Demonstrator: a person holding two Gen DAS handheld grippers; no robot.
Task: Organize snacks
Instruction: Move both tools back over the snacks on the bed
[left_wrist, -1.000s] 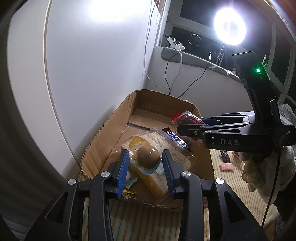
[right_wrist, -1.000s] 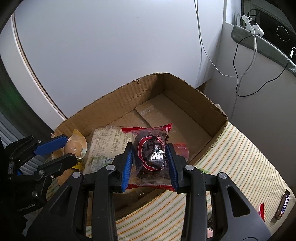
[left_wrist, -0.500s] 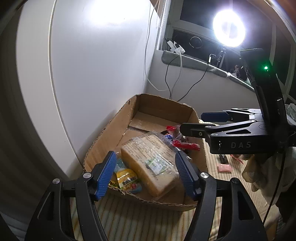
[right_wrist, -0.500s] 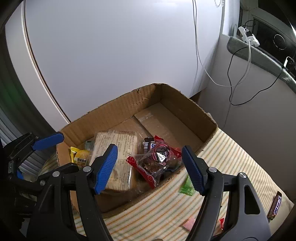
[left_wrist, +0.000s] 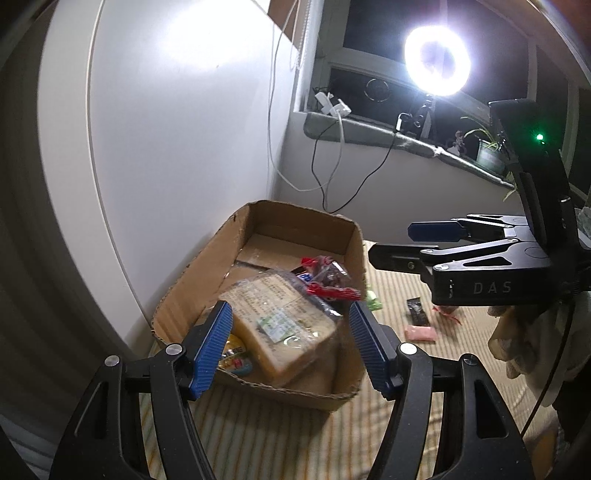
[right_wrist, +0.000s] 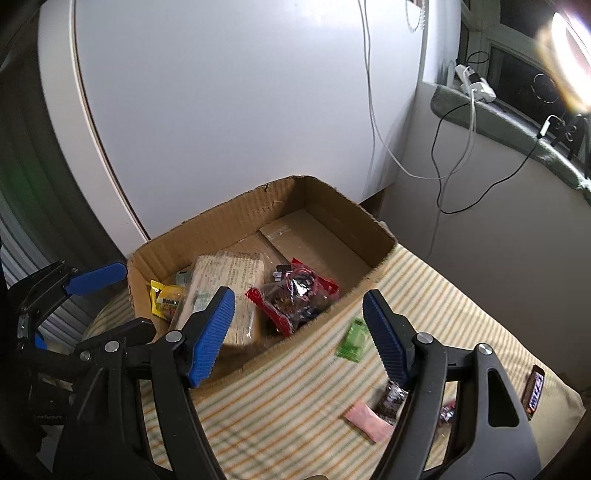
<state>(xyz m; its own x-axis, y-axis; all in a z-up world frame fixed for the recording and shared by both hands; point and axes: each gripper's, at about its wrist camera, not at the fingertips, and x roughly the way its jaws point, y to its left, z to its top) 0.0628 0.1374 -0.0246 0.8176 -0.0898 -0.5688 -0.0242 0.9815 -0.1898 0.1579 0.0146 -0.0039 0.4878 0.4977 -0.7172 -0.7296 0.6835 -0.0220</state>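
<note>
A cardboard box (left_wrist: 351, 240) (right_wrist: 240, 210) sits on a striped mat against a white wall. Inside lie a wrapped bread loaf (left_wrist: 280, 325) (right_wrist: 225, 273), a red-edged snack bag (left_wrist: 328, 277) (right_wrist: 295, 295) and a yellow packet (left_wrist: 232, 358) (right_wrist: 166, 299). My left gripper (left_wrist: 291, 343) is open and empty, above the box's near end. My right gripper (right_wrist: 299, 332) is open and empty, above the box's near wall; it also shows in the left wrist view (left_wrist: 402, 243).
Loose snacks lie on the mat (right_wrist: 295, 406) right of the box: a green packet (right_wrist: 352, 341), a pink packet (right_wrist: 367, 426), a dark wrapped sweet (right_wrist: 391, 400) and a chocolate bar (right_wrist: 533, 393). Cables hang by the windowsill (left_wrist: 388, 136). A ring light (left_wrist: 437, 61) glares.
Both grippers opened and let go: the egg packet and the red-edged bag now lie in the box. Both grippers have drawn back and up from the box.
</note>
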